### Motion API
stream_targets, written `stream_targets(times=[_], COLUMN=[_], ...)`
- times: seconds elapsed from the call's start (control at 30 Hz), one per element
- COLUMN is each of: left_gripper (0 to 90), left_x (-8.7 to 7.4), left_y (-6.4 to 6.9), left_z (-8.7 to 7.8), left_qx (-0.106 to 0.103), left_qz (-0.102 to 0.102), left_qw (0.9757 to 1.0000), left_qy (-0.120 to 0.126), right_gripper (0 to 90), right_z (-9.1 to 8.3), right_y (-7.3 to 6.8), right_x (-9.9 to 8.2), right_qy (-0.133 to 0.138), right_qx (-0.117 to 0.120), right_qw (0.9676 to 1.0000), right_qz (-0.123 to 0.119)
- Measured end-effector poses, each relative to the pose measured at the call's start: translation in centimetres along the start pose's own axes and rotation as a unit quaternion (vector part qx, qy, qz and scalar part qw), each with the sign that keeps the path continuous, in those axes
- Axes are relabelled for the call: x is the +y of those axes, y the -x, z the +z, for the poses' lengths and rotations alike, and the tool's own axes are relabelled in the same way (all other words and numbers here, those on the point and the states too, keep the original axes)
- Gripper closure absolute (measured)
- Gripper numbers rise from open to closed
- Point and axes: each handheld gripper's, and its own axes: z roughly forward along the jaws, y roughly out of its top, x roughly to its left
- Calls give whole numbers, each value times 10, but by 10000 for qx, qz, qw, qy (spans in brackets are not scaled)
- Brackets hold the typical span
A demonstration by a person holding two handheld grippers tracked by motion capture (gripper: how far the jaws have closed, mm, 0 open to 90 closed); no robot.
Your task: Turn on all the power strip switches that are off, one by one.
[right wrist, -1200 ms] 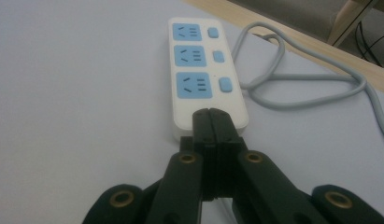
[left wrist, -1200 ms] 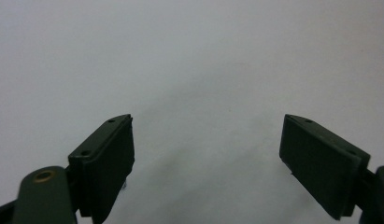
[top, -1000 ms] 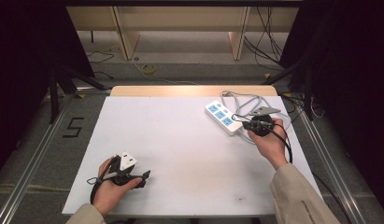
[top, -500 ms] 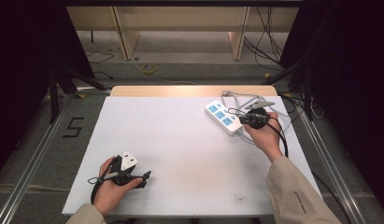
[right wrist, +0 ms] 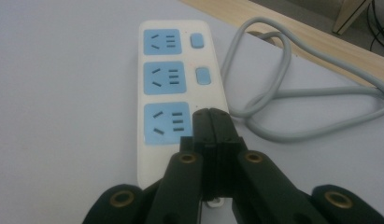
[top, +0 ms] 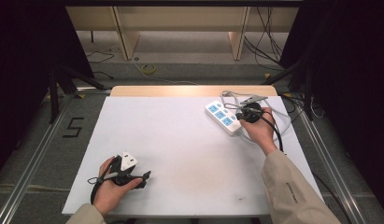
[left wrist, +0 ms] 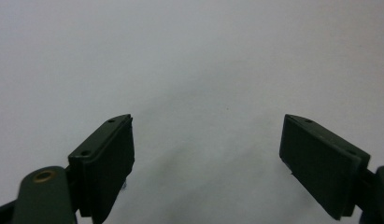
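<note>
The right tongs (right wrist: 211, 122), jaws pressed together with nothing between them, rest their tips over the near end of the white three-outlet power strip with blue socket faces (right wrist: 173, 81), just where the third switch would sit. The step in hand appears to be pressing a switch with the closed tips. The next move calls for a short, square push downward without skidding onto the adjacent socket.

The left tongs (left wrist: 206, 154) stand spread wide and empty over the bare white tabletop (left wrist: 189, 56).

The high view places the strip (top: 222, 117) at the far right of the tabletop, immediately left of the right tongs (top: 239, 115); the right gripper view adds the coiled grey cable (right wrist: 278, 88) beyond the tips.
</note>
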Motion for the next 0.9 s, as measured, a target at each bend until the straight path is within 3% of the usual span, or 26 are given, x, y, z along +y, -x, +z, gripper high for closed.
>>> stream_targets(times=[0.9], left_gripper=[178], left_x=[0], left_y=[0], left_z=[0], left_qx=[-36], left_qz=[20], left_qw=[10000], left_qy=[-16], right_gripper=[900], right_z=[36], right_y=[6], right_x=[12], right_qy=[-410], right_qx=[87], right_qw=[9990], right_qz=[145])
